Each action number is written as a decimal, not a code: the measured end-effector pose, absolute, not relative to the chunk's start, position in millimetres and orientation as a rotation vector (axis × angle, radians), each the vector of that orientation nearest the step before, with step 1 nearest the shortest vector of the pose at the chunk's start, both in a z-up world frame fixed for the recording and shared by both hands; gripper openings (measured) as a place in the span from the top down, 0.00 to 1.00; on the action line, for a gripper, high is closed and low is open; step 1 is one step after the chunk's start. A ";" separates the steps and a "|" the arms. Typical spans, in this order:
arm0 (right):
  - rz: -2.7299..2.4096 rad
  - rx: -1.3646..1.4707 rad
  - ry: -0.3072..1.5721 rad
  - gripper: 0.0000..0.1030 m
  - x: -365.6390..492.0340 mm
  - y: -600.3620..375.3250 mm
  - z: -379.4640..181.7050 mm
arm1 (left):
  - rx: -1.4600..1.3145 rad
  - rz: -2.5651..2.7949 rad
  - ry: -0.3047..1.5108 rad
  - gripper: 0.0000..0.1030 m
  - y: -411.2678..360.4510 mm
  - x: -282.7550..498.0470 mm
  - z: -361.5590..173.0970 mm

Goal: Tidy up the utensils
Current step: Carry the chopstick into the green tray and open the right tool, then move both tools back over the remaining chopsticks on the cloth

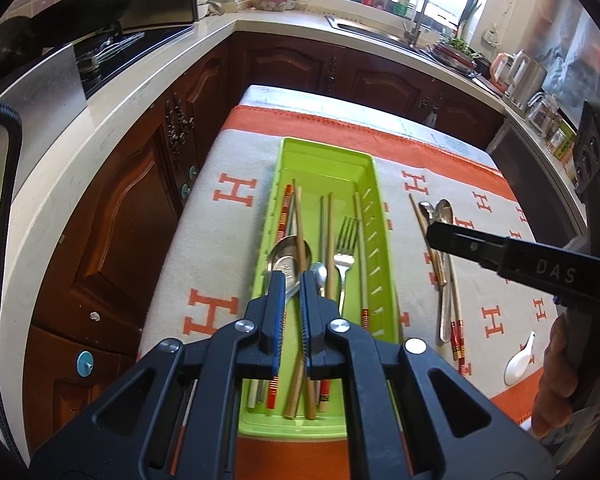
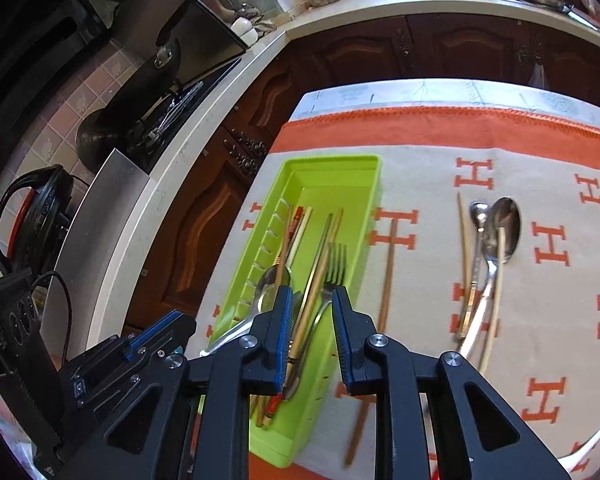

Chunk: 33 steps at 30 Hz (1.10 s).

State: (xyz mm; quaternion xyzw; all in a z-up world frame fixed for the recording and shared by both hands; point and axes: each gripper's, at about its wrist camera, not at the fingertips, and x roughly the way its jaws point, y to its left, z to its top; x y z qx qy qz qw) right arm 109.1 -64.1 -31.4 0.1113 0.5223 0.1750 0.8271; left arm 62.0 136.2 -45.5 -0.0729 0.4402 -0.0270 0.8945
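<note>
A lime green utensil tray [image 1: 324,160] [image 2: 332,168] lies on the H-patterned cloth. It holds several chopsticks, a steel spoon [image 1: 290,258] and a fork [image 1: 346,240] [image 2: 336,264]. My left gripper [image 1: 291,276] hovers over the tray's near half, jaws slightly apart and empty. My right gripper [image 2: 309,292] is open and empty above the tray's near right side; one of its fingers [image 1: 460,242] shows in the left wrist view. A loose chopstick [image 2: 386,280] lies just right of the tray. Two steel spoons [image 1: 440,216] [image 2: 496,232] and chopsticks lie further right. A white ceramic spoon [image 1: 520,360] lies near the front right.
The cloth-covered table [image 1: 220,240] stands close to dark wooden cabinets [image 1: 112,216] and a pale L-shaped counter [image 1: 140,92]. A sink with a tap [image 1: 416,12] is at the back. A stove [image 2: 152,120] and a kettle [image 2: 32,216] are at the left.
</note>
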 end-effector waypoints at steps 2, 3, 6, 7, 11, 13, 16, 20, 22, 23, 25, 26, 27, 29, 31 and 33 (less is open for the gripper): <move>0.359 0.233 1.092 0.81 103.4 -76.5 -25.9 | -0.141 -0.067 0.911 0.95 129.1 60.8 -42.8; 0.352 0.232 1.083 0.81 100.1 -83.4 -23.6 | -0.136 -0.073 0.910 0.95 125.1 60.2 -41.3; 0.334 0.229 1.060 0.81 91.3 -101.6 -18.1 | -0.123 -0.090 0.910 0.95 113.8 58.5 -37.6; 0.326 0.228 1.053 0.81 88.7 -108.1 -16.4 | -0.120 -0.096 0.912 0.95 109.7 58.0 -36.9; 0.298 0.235 1.029 0.81 79.4 -134.5 -13.6 | -0.106 -0.134 0.932 0.95 90.1 57.7 -37.8; 0.281 0.240 1.019 0.80 74.3 -150.1 -14.2 | -0.103 -0.158 0.947 0.95 80.2 58.0 -39.8; 0.263 0.250 1.016 0.81 70.1 -168.5 -18.1 | -0.107 -0.206 0.976 0.95 61.8 58.2 -46.0; 0.238 0.259 1.027 0.80 64.8 -193.4 -31.5 | -0.112 -0.258 1.020 0.95 37.5 61.6 -57.5; 0.236 0.269 1.039 0.80 62.1 -203.4 -40.9 | -0.109 -0.273 1.042 0.95 25.4 62.7 -64.9; 0.238 0.277 1.047 0.80 61.2 -206.9 -45.6 | -0.108 -0.279 1.055 0.95 18.7 63.5 -69.5; 0.242 0.291 1.060 0.80 58.4 -216.0 -56.4 | -0.102 -0.281 1.081 0.95 7.9 66.4 -78.3; 0.243 0.296 1.066 0.80 57.7 -219.1 -60.5 | -0.096 -0.275 1.095 0.95 2.0 68.3 -83.7; 0.246 0.306 1.074 0.80 56.8 -224.5 -66.5 | -0.091 -0.270 1.104 0.95 -1.1 70.4 -88.2; 0.250 0.322 1.089 0.80 55.8 -230.5 -77.6 | -0.081 -0.251 1.130 0.95 -8.2 76.3 -98.8; 0.255 0.339 1.102 0.80 56.4 -233.8 -86.8 | -0.072 -0.226 1.158 0.95 -14.9 81.7 -109.4; 0.259 0.351 1.111 0.81 56.6 -235.8 -92.6 | -0.066 -0.204 1.178 0.95 -16.8 87.4 -116.4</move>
